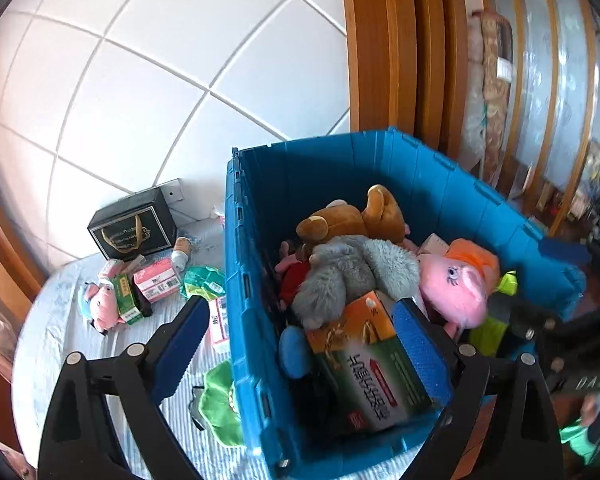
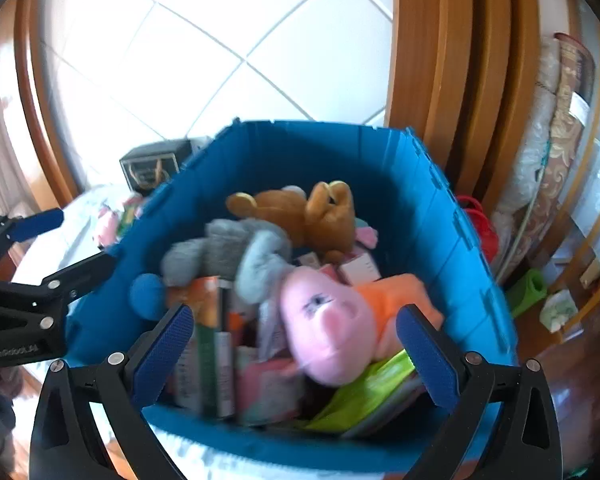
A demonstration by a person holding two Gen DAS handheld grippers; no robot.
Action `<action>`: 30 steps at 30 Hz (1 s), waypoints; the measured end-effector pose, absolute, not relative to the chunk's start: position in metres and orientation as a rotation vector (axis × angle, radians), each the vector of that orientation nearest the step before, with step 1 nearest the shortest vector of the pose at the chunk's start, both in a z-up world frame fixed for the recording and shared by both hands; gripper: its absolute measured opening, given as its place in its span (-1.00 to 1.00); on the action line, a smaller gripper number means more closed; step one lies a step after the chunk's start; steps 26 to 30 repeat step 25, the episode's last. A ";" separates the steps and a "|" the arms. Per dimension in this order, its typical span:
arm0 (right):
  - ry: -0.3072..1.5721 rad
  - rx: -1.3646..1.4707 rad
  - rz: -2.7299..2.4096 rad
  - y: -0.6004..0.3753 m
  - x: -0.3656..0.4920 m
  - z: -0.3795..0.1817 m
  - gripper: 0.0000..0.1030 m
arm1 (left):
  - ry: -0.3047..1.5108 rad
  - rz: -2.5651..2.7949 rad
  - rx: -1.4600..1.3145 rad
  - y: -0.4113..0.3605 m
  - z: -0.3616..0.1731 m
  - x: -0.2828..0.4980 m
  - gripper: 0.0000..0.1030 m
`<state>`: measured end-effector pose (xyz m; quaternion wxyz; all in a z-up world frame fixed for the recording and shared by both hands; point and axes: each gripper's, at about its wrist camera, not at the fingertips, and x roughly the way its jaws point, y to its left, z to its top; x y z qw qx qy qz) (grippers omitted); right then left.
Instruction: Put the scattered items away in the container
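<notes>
Above the blue crate [image 1: 452, 184], both tongs stand with jaws spread wide and nothing between the pads. No earlier view is supplied for comparison. Left gripper [image 1: 300, 336] straddles the crate's near-left wall: one pad outside over the bedcover [image 1: 52, 320], the other inside beside an orange-and-green carton [image 1: 364, 356]. Right gripper [image 2: 296, 348] hangs over the crate's near rim, above a pink pig plush [image 2: 328, 320].

Contents of the crate: pig plush, grey plush [image 1: 348, 272], brown bear [image 1: 352, 216], cartons and a lime-green packet [image 2: 364, 392], piled loosely.

Items outstanding on the bedcover, left of the crate: small pink pig [image 1: 100, 304], green box [image 1: 126, 296], pink box [image 1: 158, 280], green foil packet [image 1: 204, 282], green cloth item [image 1: 220, 408], black gift box [image 1: 134, 228] against the wall.

Surroundings: white tiled wall [image 1: 160, 60] behind; wooden door frame [image 1: 384, 48] at the crate's far right corner. Open room lies left of the crate, over the bedcover; right side is crowded by the frame and stacked bedding [image 2: 548, 152].
</notes>
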<state>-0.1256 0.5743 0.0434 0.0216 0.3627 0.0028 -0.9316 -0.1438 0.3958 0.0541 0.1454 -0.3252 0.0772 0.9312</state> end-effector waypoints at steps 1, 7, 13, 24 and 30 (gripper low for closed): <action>0.003 1.105 -2.898 0.568 -0.118 0.045 0.99 | 0.203 2.680 -0.933 0.390 0.055 -0.140 0.83; -0.095 1.017 -2.977 0.532 -0.080 0.049 1.00 | 0.227 2.696 -0.889 0.354 0.056 -0.112 0.83; -0.148 0.995 -2.991 0.492 -0.055 0.045 1.00 | 0.195 2.675 -0.928 0.323 0.049 -0.094 0.83; -0.143 1.024 -3.015 0.448 -0.027 0.044 1.00 | 0.146 2.669 -0.934 0.282 0.041 -0.071 0.83; -0.142 1.020 -3.016 0.445 -0.025 0.045 1.00 | 0.142 2.669 -0.933 0.280 0.041 -0.070 0.83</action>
